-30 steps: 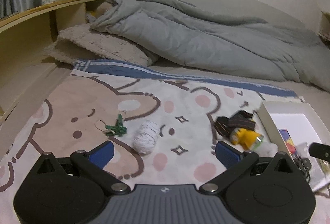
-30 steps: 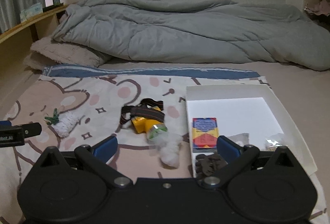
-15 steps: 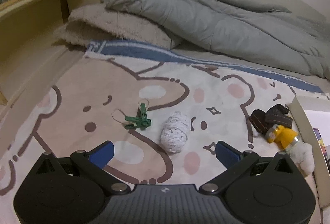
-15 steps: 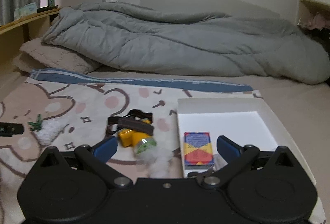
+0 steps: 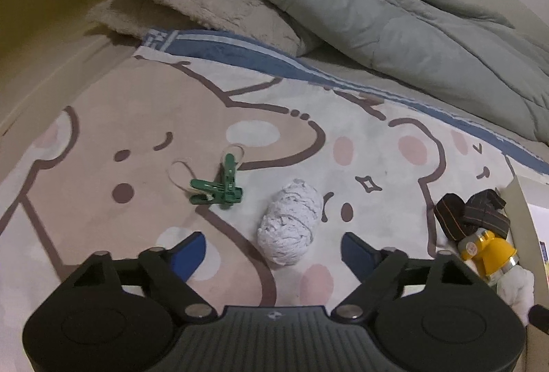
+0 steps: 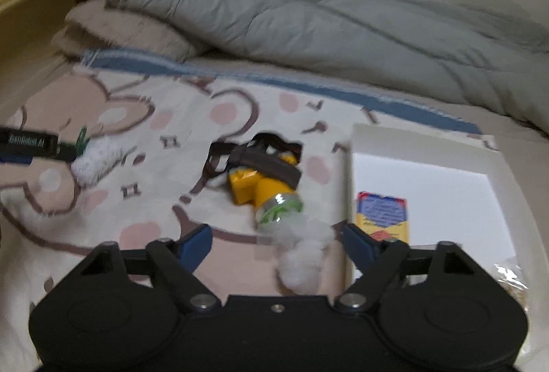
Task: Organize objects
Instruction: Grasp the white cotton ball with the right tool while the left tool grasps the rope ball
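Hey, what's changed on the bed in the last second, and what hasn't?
Both grippers dropped closer. The left gripper now frames the white yarn ball; the right gripper nears the white cotton wad. Both sets of jaws are closing, gripping nothing. The green clothespins, yellow headlamp and white tray lie unmoved.

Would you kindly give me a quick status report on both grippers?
Left gripper closing around white yarn ball, not gripping yet. Right gripper closing, empty, over cotton wad beside yellow headlamp. Nothing blocking white box.
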Motion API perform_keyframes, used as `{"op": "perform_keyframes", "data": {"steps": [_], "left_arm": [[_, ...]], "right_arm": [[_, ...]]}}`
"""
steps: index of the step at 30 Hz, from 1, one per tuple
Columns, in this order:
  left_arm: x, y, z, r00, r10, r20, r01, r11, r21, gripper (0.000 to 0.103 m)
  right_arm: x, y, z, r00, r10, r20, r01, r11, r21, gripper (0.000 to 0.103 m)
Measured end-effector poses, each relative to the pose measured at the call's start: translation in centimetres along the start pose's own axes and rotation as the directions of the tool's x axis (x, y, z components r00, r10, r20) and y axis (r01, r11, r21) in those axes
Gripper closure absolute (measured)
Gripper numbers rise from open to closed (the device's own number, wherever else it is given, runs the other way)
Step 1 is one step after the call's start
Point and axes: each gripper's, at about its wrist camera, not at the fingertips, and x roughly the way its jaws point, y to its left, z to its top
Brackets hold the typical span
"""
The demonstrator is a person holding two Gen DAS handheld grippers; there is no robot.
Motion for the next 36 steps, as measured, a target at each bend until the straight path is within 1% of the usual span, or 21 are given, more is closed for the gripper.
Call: {"op": "perform_keyframes", "data": {"steps": [2, 4, 7, 9, 11, 12, 13, 14, 15, 17, 19, 21, 25, 27, 32, 36], "left_arm": [[0.5, -0.2, 0.0, 1.000, -0.010, -0.004, 0.011, 1.000, 0.024, 0.024], [1.1, -0.4, 0.0, 1.000, -0.019, -0.007, 0.019, 0.998, 0.055, 0.029], [2.2, -0.6, 0.0, 1.000, -0.021, -0.014, 0.022, 0.996, 0.084, 0.032], [3.1, -0.8, 0.0, 1.000, -0.014, -0.026, 0.017, 0.994, 0.103, 0.033], [3.7, -1.0, -0.1, 0.999, -0.005, -0.037, 0.009, 0.992, 0.124, 0.035], [4.1, -1.1, -0.1, 0.999, -0.002, -0.043, 0.008, 0.991, 0.134, 0.039], [4.3, -1.2, -0.2, 0.999, 0.000, -0.049, 0.006, 0.990, 0.139, 0.047], [4.5, -1.2, -0.2, 0.998, 0.004, -0.056, 0.004, 0.990, 0.141, 0.052], [4.8, -1.3, -0.2, 0.998, 0.007, -0.068, 0.003, 0.990, 0.140, 0.065], [4.9, -1.3, -0.3, 0.997, 0.009, -0.078, 0.001, 0.991, 0.134, 0.065], [4.8, -1.7, -0.5, 0.997, 0.021, -0.080, -0.008, 0.987, 0.162, 0.066], [4.3, -2.0, -0.6, 0.996, 0.024, -0.084, -0.008, 0.983, 0.182, 0.066], [2.9, -1.9, -0.9, 0.995, -0.001, -0.097, 0.020, 0.980, 0.196, 0.067], [1.9, -1.7, -1.3, 0.995, -0.012, -0.100, 0.034, 0.975, 0.221, 0.067], [-0.3, -0.4, -2.9, 0.992, -0.020, -0.123, 0.052, 0.963, 0.263, 0.067], [-2.1, 0.8, -4.5, 0.988, -0.027, -0.154, 0.071, 0.955, 0.287, 0.067]], "right_arm": [[1.2, 0.1, -0.2, 0.999, 0.006, -0.038, -0.007, 1.000, -0.023, 0.031], [2.3, 0.1, -0.4, 0.998, -0.008, -0.068, 0.005, 0.999, -0.043, 0.032], [3.7, 0.0, -0.9, 0.994, -0.051, -0.094, 0.043, 0.996, -0.080, 0.032], [4.4, -0.1, -1.2, 0.992, -0.066, -0.108, 0.055, 0.993, -0.105, 0.032], [5.1, -0.5, -1.5, 0.990, -0.067, -0.126, 0.052, 0.992, -0.119, 0.038], [5.5, -0.6, -1.6, 0.988, -0.069, -0.136, 0.052, 0.991, -0.121, 0.040], [5.7, -0.6, -1.6, 0.987, -0.072, -0.141, 0.055, 0.991, -0.125, 0.043], [5.8, -0.6, -1.7, 0.988, -0.076, -0.133, 0.057, 0.989, -0.137, 0.044], [5.9, -0.5, -1.6, 0.988, -0.078, -0.133, 0.059, 0.988, -0.145, 0.046], [6.1, -0.5, -1.6, 0.987, -0.072, -0.143, 0.051, 0.989, -0.142, 0.069], [6.1, -0.7, -1.5, 0.986, -0.067, -0.152, 0.047, 0.991, -0.129, 0.069], [5.5, -1.0, -1.4, 0.989, -0.057, -0.136, 0.041, 0.992, -0.118, 0.069], [4.0, -1.6, -0.9, 0.992, -0.025, -0.120, 0.019, 0.998, -0.053, 0.069], [3.1, -1.9, -0.9, 0.994, -0.010, -0.110, 0.008, 1.000, -0.022, 0.069], [1.0, -2.0, -1.3, 0.993, 0.035, -0.117, -0.033, 0.999, 0.025, 0.069], [-0.3, -1.8, -1.8, 0.990, 0.047, -0.134, -0.043, 0.999, 0.029, 0.069]]}}
